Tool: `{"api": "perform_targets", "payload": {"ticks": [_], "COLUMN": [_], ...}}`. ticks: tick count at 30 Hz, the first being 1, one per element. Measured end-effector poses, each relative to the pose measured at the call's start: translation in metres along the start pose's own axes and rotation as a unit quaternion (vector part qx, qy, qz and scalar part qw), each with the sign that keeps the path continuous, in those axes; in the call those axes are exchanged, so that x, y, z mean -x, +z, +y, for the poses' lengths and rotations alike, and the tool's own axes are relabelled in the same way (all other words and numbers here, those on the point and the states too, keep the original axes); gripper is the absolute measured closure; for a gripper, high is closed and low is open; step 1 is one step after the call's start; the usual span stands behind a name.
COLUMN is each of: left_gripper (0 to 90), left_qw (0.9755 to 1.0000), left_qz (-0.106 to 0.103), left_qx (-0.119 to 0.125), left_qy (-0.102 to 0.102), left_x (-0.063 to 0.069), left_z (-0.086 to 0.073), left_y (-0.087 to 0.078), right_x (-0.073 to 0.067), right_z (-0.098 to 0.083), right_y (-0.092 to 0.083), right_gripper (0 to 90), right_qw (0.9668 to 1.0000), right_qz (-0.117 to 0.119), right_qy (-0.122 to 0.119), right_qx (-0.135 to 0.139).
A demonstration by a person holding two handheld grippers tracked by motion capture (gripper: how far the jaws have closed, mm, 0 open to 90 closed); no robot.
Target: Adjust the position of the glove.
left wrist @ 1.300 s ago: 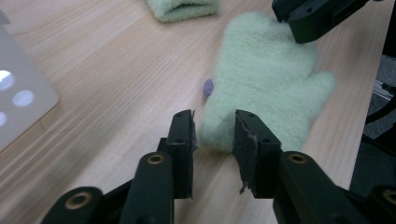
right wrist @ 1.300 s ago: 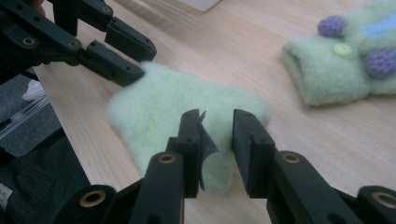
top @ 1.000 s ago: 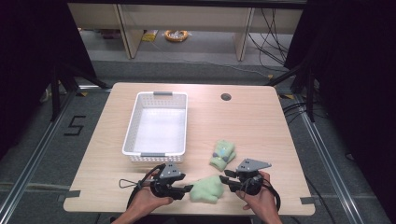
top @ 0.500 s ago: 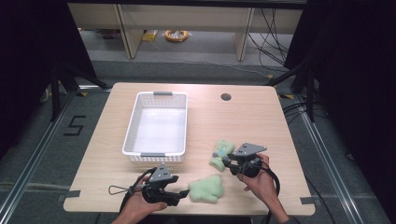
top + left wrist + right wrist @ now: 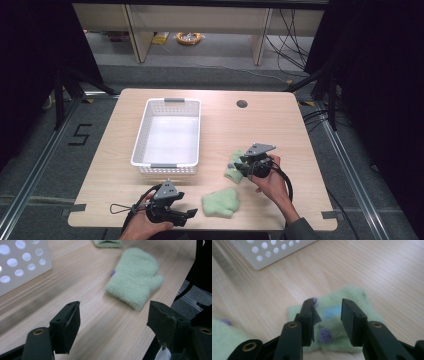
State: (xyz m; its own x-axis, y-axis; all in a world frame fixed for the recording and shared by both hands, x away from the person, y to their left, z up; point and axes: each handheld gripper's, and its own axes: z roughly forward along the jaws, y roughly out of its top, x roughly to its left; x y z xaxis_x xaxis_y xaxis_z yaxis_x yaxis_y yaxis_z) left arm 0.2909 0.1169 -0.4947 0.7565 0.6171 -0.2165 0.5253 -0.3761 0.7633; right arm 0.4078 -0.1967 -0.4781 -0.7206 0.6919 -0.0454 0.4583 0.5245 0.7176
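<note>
A plain light-green mitten (image 5: 221, 202) (image 5: 135, 277) lies flat near the table's front edge. My left gripper (image 5: 192, 214) (image 5: 115, 307) sits just left of it, pointing at it. Its jaws have just been opening and now stand wide apart over bare wood with nothing between them. A second green mitten (image 5: 233, 171) (image 5: 359, 300), with purple and blue dots, lies farther back to the right. My right gripper (image 5: 241, 168) (image 5: 328, 302) hovers over it, open, its jaws a little apart and the fabric showing through the gap.
A white perforated basket (image 5: 167, 167) (image 5: 22, 262) (image 5: 274, 250) stands empty at the middle left of the wooden table. A round cable hole (image 5: 242, 104) sits near the back edge. The front edge runs close behind the left gripper.
The left gripper has backed away leftward from the front mitten and opened its jaws. The right gripper has moved from the front edge back and over the dotted mitten.
</note>
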Motion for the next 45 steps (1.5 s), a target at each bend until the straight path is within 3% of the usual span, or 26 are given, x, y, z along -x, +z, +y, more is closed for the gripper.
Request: {"api": "perform_targets", "payload": {"ticks": [4, 5, 6, 7, 10, 11, 16, 18, 19, 20, 23, 24, 28, 30, 32, 33, 34, 36, 39, 40, 44, 45], "left_gripper": [24.6, 24.6, 24.6, 24.4, 24.0, 24.0, 23.8, 23.8, 23.8, 23.8, 23.8, 23.8, 23.8, 23.8, 23.9, 23.9, 23.9, 23.9, 23.9, 23.9, 24.0, 24.0], "left_qw": [0.9999, 0.9999, 0.9999, 0.9999, 0.9998, 0.9997, 0.9999, 0.9998, 0.9999, 0.9999, 0.9998, 0.9997, 0.9997, 0.9998, 0.9998, 0.9998, 0.9997, 0.9997, 0.9997, 0.9997, 0.9998, 0.9996], "left_qz": [0.010, 0.005, 0.011, 0.011, 0.015, 0.020, 0.014, 0.017, 0.011, 0.014, 0.020, 0.022, 0.022, 0.020, 0.018, 0.020, 0.021, 0.021, 0.022, 0.022, 0.019, 0.020], "left_qx": [0.004, -0.003, 0.005, 0.005, 0.014, -0.001, 0.000, 0.010, -0.001, 0.001, 0.004, 0.014, 0.010, 0.000, 0.006, 0.009, 0.008, 0.006, 0.004, 0.007, 0.006, 0.010], "left_qy": [0.001, 0.012, -0.007, -0.007, -0.002, 0.013, 0.007, -0.003, -0.008, 0.003, 0.007, -0.002, -0.002, 0.005, -0.006, 0.001, -0.010, 0.005, 0.003, -0.012, -0.006, -0.014], "left_x": [0.001, -0.001, 0.001, 0.001, -0.002, -0.005, -0.005, -0.004, -0.005, -0.007, -0.007, -0.006, -0.007, -0.008, -0.006, -0.007, -0.006, -0.009, -0.009, -0.008, -0.009, -0.008], "left_z": [-0.004, -0.004, -0.005, -0.005, -0.007, -0.006, -0.007, -0.008, -0.008, -0.008, -0.008, -0.008, -0.008, -0.008, -0.008, -0.008, -0.009, -0.008, -0.008, -0.009, -0.008, -0.009], "left_y": [-0.003, -0.004, -0.004, -0.004, -0.003, -0.005, -0.003, 0.000, -0.001, -0.001, -0.002, -0.001, -0.001, -0.002, -0.001, 0.000, 0.000, -0.001, -0.001, 0.000, 0.000, 0.001], "right_x": [0.005, 0.004, 0.005, 0.005, 0.009, 0.011, 0.016, 0.016, 0.016, 0.017, 0.017, 0.018, 0.017, 0.016, 0.015, 0.016, 0.015, 0.015, 0.015, 0.015, 0.014, 0.015], "right_z": [0.002, 0.002, 0.002, 0.002, 0.002, 0.001, -0.001, -0.003, -0.003, -0.003, -0.005, -0.006, -0.007, -0.006, -0.007, -0.008, -0.009, -0.009, -0.010, -0.011, -0.011, -0.010], "right_y": [0.003, 0.004, 0.005, 0.005, 0.007, 0.009, 0.012, 0.016, 0.016, 0.014, 0.017, 0.018, 0.019, 0.019, 0.021, 0.020, 0.021, 0.022, 0.022, 0.021, 0.020, 0.019], "right_gripper": [62.3, 61.9, 61.6, 61.6, 60.1, 59.7, 59.1, 59.0, 59.0, 59.0, 59.2, 59.3, 60.5, 62.1, 63.4, 67.9, 70.6, 76.2, 82.4, 84.0, 86.5, 86.5], "right_qw": [1.0000, 1.0000, 1.0000, 1.0000, 0.9998, 0.9999, 0.9995, 0.9998, 0.9997, 0.9995, 0.9996, 0.9996, 0.9996, 0.9994, 0.9996, 0.9993, 0.9995, 0.9997, 0.9995, 0.9995, 0.9997, 0.9995], "right_qz": [-0.002, -0.001, 0.000, 0.000, 0.001, -0.002, 0.002, -0.002, 0.000, 0.004, 0.003, 0.004, 0.003, 0.005, 0.003, 0.007, 0.007, 0.009, 0.019, 0.022, 0.017, 0.018], "right_qy": [-0.002, 0.006, 0.006, 0.006, 0.010, 0.011, 0.018, 0.016, 0.016, 0.014, 0.020, 0.022, 0.012, 0.008, 0.009, 0.005, 0.008, -0.004, 0.000, 0.004, 0.002, -0.007], "right_qx": [-0.002, -0.004, -0.005, -0.005, -0.015, -0.010, -0.027, -0.014, -0.016, -0.027, -0.020, -0.020, -0.024, -0.034, -0.026, -0.036, -0.028, -0.024, -0.024, -0.024, -0.018, -0.024]}}
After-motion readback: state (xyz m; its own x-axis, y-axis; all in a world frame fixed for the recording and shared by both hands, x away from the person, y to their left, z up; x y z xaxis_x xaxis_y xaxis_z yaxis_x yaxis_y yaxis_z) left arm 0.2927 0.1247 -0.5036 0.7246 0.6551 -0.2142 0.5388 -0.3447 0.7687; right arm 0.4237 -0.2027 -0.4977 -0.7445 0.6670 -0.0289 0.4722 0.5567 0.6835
